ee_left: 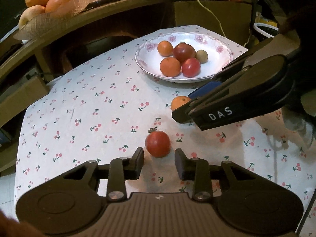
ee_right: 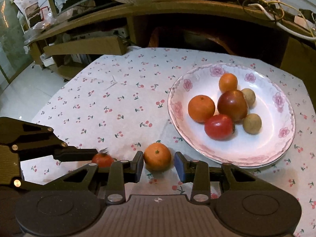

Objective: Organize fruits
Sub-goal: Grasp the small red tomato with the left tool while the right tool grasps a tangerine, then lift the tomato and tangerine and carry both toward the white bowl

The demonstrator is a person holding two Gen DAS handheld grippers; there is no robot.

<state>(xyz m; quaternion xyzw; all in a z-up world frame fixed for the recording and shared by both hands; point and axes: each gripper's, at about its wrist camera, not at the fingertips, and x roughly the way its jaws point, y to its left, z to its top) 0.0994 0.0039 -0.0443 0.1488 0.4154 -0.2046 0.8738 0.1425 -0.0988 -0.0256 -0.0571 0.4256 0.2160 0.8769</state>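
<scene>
- The step in hand, as I judge it, is picking up the last two loose fruits for the plate (ee_right: pixel 284 144), which already holds several.
- The left claw (ee_left: pixel 159 163) stands open, its pads just short of the red tomato (ee_left: pixel 157 143) on the bench (ee_left: pixel 83 106), not pressing it.
- The right claw (ee_right: pixel 159 166) is open around the small orange (ee_right: pixel 157 156), with a gap either side.
- Next, each claw needs to ease forward, close gently, then lift towards the plate without the two colliding.
</scene>
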